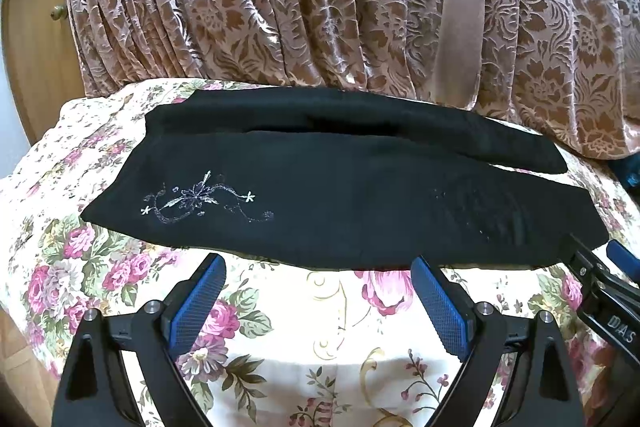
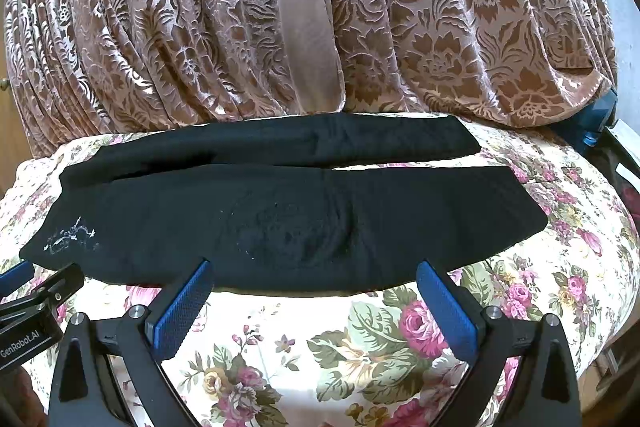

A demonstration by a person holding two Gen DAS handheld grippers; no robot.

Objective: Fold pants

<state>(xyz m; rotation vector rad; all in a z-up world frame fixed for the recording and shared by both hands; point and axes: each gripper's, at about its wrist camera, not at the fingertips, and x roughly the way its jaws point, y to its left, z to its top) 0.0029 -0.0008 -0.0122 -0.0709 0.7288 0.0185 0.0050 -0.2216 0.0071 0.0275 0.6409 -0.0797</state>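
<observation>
On the floral bedspread [image 1: 320,327], black pants [image 1: 320,207] lie flat, legs side by side, pale embroidery [image 1: 204,203] at left. Left tool [image 1: 320,291] and right tool [image 2: 314,295] hover near the close edge, both spread wide, holding nothing.

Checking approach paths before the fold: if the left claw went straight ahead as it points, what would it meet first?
Most likely the near edge of the black pants, just beyond the open left claw; only floral bedspread lies between. Height above the fabric is unclear.

A home bedroom; floral bedspread [image 1: 100,267]; patterned curtain [image 1: 280,7] behind.
</observation>
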